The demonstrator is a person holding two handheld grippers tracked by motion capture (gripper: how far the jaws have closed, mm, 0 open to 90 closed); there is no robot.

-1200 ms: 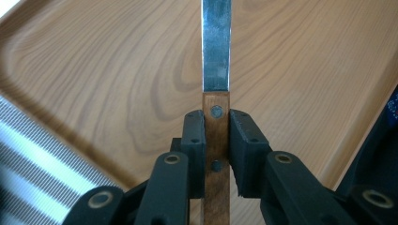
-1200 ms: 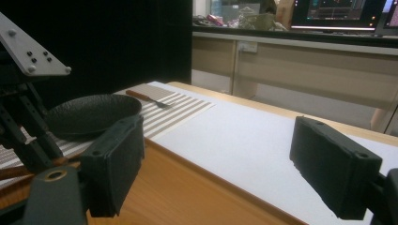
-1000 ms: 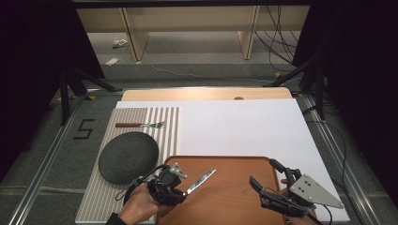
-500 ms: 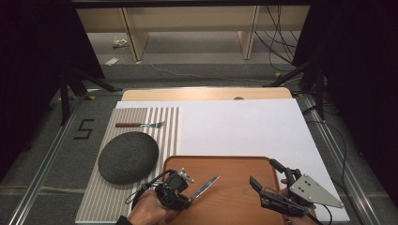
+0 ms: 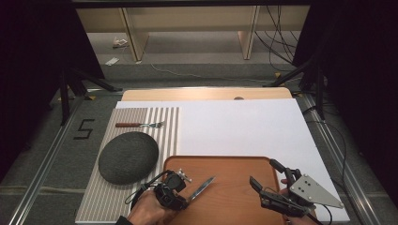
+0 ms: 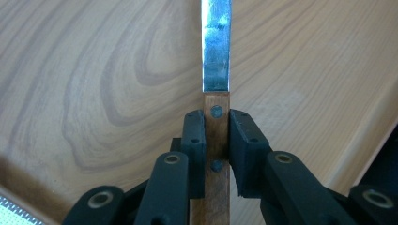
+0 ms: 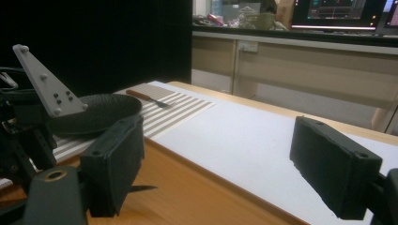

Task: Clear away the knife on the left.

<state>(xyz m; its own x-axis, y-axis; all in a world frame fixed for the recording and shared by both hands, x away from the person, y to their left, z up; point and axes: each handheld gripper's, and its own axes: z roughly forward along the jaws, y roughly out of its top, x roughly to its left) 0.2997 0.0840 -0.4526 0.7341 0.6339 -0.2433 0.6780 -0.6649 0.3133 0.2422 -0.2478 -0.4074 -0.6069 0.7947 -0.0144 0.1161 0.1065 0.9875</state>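
Note:
A knife (image 5: 202, 186) with a brown wooden handle and a steel blade hangs over the wooden tray (image 5: 234, 168). My left gripper (image 5: 180, 199) is shut on its handle (image 6: 217, 140), the blade (image 6: 216, 42) pointing away from me across the tray's wood. My right gripper (image 5: 265, 176) rests at the tray's right edge, open, with nothing between its pads (image 7: 342, 168). A dark grey upturned bowl (image 5: 128, 157) sits on the striped placemat (image 5: 166, 122), and a fork (image 5: 140, 124) with a brown handle lies on the mat behind it.
A white sheet (image 5: 244, 126) covers the table to the right of the mat. Pale wooden shelving (image 5: 187, 28) and cables stand on the floor beyond. In the right gripper view my left gripper's grey plate (image 7: 44, 82) rises at the left.
My left gripper has carried the knife down and towards me over the tray, its blade tip now pointing more to the right. The right gripper has stayed still.

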